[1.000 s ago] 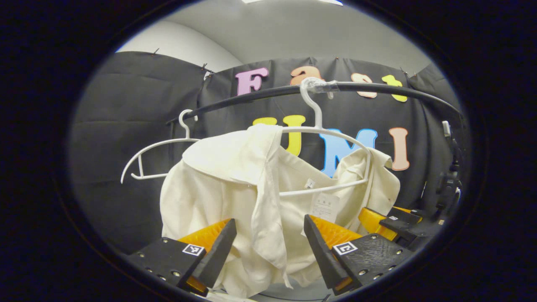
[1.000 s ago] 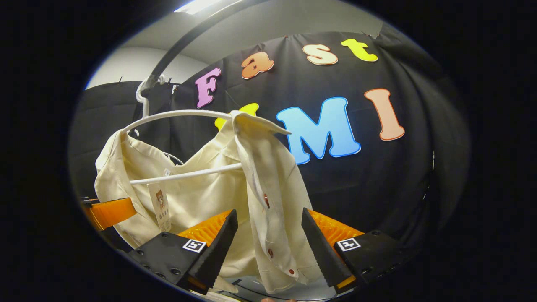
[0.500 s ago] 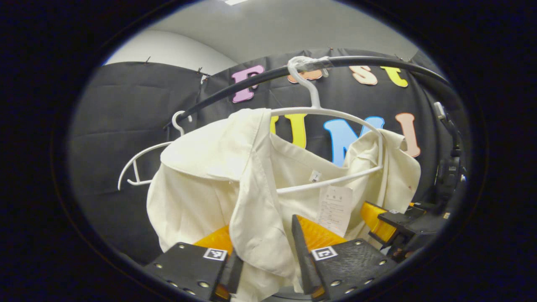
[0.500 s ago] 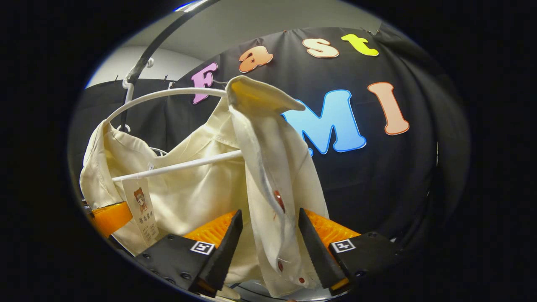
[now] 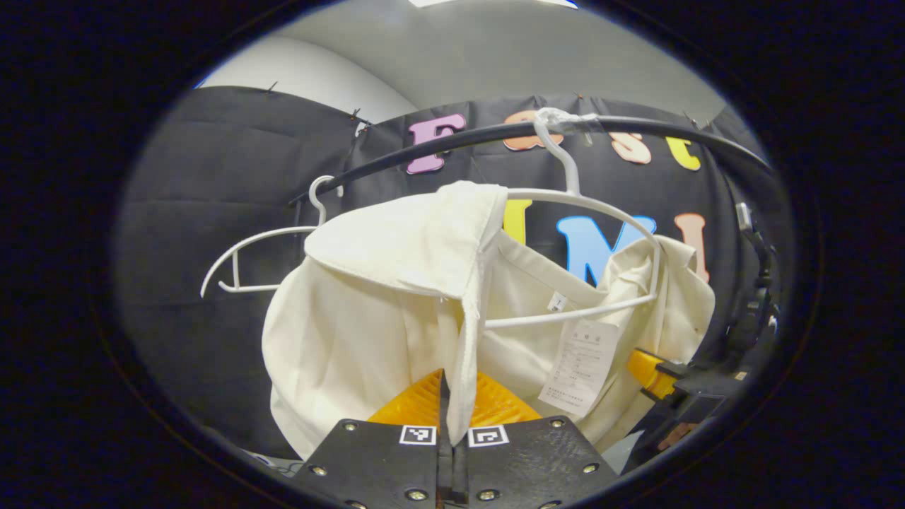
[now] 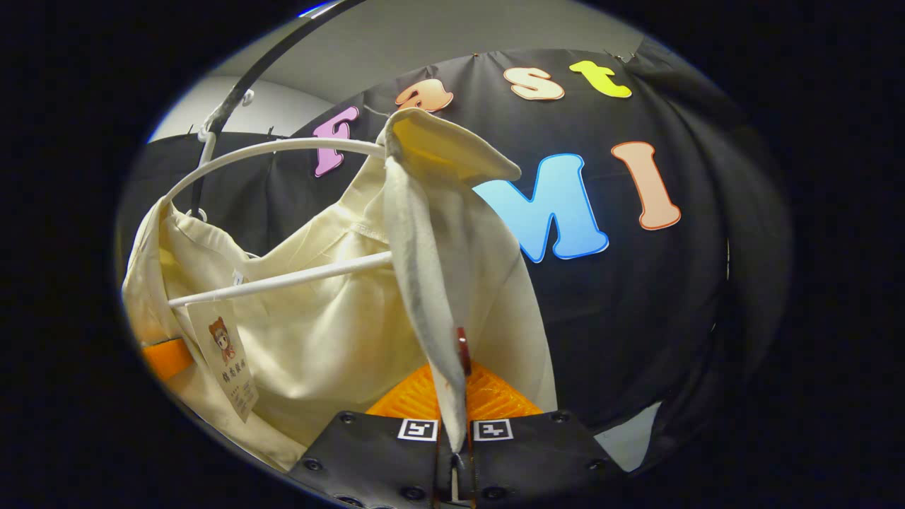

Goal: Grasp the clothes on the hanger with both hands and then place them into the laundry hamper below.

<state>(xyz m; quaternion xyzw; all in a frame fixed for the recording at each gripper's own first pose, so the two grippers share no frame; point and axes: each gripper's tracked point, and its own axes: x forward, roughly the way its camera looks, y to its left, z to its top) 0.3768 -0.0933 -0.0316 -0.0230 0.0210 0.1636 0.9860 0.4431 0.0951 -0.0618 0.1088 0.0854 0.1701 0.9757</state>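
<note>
Left tool [image 5: 452, 417] closed, both fingers pinching the front edge of the shirt [image 5: 368, 332]; fabric strip runs straight up from the fingers to the collar. Right tool [image 6: 456, 417] closed too, clamped on the shirt's [image 6: 318, 339] other front edge, the one with a red button [image 6: 462, 346] just above the fingers. Shirt is cream, hanging on a white hanger [image 5: 601, 212], collar draped over the hanger's top arm, lower bar crossing inside the neck opening. Paper tag [image 5: 581, 367] dangles inside the neck, near the lower bar. Hanger hook is taped to a black rail [image 5: 452, 141]. Second hanger [image 5: 244, 261], white and bare, hangs on the same rail to the left of the shirt in the left gripper view. In that view the right tool [image 5: 672, 385] shows at the lower right, against the shirt's far side.
</note>
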